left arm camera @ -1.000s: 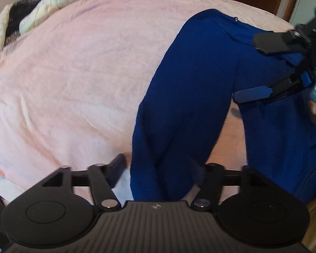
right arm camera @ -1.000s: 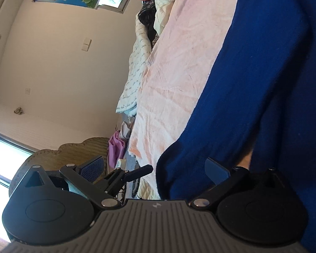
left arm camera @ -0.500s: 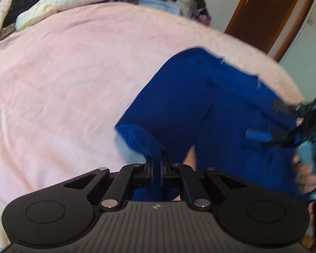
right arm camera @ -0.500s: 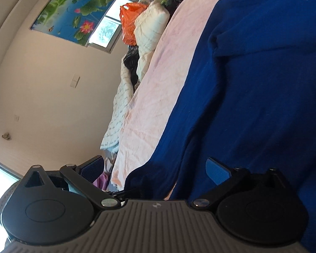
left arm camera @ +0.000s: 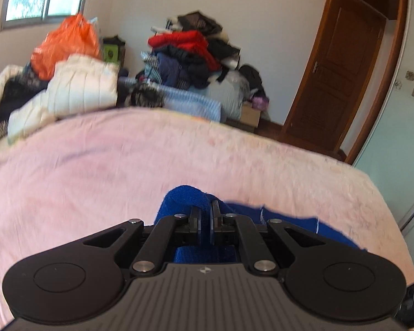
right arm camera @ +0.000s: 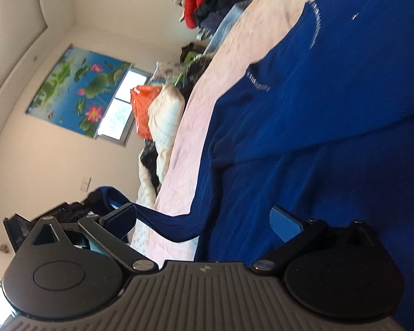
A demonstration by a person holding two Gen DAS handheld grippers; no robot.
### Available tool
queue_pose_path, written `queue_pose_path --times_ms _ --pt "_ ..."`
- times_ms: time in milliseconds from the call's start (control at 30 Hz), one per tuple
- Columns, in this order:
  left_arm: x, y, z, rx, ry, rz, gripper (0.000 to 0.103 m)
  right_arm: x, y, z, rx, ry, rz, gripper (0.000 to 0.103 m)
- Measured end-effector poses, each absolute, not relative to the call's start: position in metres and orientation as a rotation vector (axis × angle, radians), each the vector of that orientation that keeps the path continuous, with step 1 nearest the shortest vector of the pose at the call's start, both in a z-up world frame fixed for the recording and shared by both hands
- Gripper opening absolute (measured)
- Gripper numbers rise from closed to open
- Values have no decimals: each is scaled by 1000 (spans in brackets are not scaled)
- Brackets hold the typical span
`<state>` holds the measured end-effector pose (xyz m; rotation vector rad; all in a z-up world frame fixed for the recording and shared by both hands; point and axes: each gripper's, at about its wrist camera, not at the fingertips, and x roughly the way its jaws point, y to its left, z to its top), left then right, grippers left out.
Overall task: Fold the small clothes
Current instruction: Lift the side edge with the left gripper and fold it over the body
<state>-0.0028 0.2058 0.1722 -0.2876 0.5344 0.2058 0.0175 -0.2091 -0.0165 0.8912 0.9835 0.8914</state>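
Pink bed cover [left arm camera: 96,171], biggest of all, spread wide and flat. On the pink bed cover, toward its door side, one blue sweater [right arm camera: 317,115], lying mostly flat. From the sweater, one long sleeve [right arm camera: 165,224], pulled out and held up above the pink bed cover, not resting on it.

Left claw [left arm camera: 205,220]: closed tight, pinching the fuzzy end of that sleeve between both pads. Right claw [right arm camera: 202,219]: wide open, holding nothing, hanging just over the sweater on the pink bed cover, pads not pressing any cloth.

Looks like the sleeve-folding step, only just begun. Body of the sweater not folded yet. Next, most likely: carrying the pinched sleeve across and laying it down flat on the sweater's middle, then letting go. Might also call for pressing the sweater down onto the pink bed cover with the open claw, to stop sliding. Needs a slow, low pull, to avoid dragging the whole sweater off the pink bed cover.

Counting, big to small:
- one pink bed cover
- one blue sweater
- one brown door [left arm camera: 336,82], past the far corner of the pink bed cover
- one pile of clothes [left arm camera: 190,52], past the far edge of the pink bed cover
- one orange bag [left arm camera: 63,44], past that same far edge
- two claws
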Motion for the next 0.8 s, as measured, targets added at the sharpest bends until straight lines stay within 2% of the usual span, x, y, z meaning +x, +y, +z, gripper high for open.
queue_pose_path --times_ms 200,367,800 --pt "24 179 230 -248 417 182 5 29 -237 -14 914 873 836 102" --pt "46 153 249 -229 388 139 5 40 -259 -18 913 816 762 102" --pt "114 59 172 -129 609 -38 5 43 -294 -35 962 767 680 102"
